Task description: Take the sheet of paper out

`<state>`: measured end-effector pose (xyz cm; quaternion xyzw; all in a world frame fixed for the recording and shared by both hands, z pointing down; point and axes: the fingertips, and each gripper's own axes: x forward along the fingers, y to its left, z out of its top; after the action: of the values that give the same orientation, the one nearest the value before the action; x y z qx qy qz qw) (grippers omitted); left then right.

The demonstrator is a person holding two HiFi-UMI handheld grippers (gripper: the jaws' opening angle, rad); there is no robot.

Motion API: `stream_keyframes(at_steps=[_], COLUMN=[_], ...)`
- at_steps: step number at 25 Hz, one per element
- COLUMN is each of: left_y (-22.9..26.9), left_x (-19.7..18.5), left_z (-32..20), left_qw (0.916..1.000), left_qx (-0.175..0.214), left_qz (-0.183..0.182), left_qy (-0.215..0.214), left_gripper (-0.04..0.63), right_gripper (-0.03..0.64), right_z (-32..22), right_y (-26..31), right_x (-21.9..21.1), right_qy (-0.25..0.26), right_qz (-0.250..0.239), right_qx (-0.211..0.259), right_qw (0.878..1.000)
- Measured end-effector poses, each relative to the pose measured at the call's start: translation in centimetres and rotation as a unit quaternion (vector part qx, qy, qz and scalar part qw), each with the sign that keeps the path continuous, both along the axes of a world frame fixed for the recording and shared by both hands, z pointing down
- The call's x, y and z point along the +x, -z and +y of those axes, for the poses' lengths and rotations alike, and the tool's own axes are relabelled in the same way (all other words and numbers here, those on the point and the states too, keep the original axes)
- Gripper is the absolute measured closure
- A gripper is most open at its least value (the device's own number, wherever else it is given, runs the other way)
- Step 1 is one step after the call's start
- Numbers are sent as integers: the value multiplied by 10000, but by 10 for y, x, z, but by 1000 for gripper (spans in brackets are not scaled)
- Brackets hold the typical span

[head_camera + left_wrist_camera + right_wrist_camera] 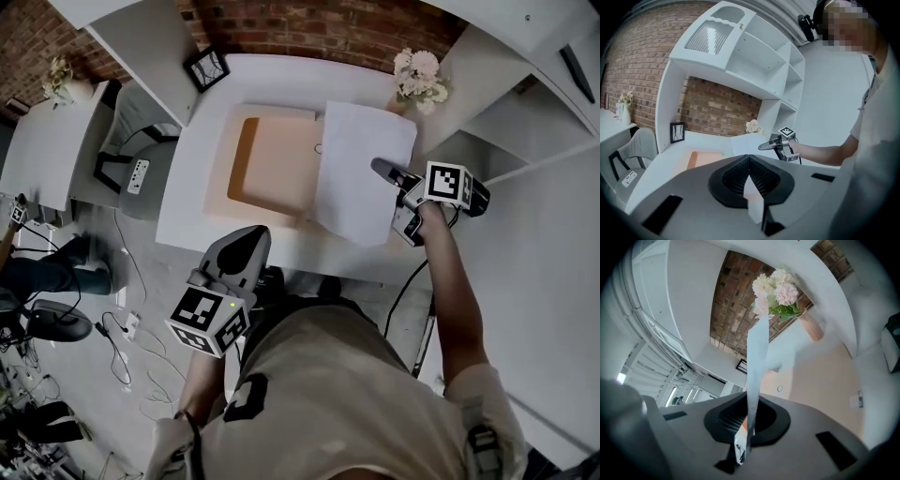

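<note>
One sheet (757, 352) pinched edge-on, right claw (748, 423) (overhead: broadside).

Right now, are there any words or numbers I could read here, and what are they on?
No readable words or numbers anywhere.
The cubes on the left gripper and right gripper: black-and-white square patterns, not letters.
The sheet of paper: blank on the side that shows.
The dark print on the person's shirt: too unclear to read.

Overhead, low views; desk (197, 178) seemingly common
</note>
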<state>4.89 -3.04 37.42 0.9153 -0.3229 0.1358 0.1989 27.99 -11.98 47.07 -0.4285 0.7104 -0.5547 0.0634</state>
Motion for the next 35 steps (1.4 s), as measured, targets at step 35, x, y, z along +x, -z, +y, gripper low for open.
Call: stream_keyframes(at_steps=[35], left_y=[7], left_x=[-13], left_z=[20], left_qw=[9997], left_qx=[125], left_qz=[154], left_qy=[-114], left_gripper=[580], right_gripper=[589], right_z=[47], right_y=[37], right_x=[-12], right_qy=[74], right_qz=[341], right_qx=[450], right_qw=[9984])
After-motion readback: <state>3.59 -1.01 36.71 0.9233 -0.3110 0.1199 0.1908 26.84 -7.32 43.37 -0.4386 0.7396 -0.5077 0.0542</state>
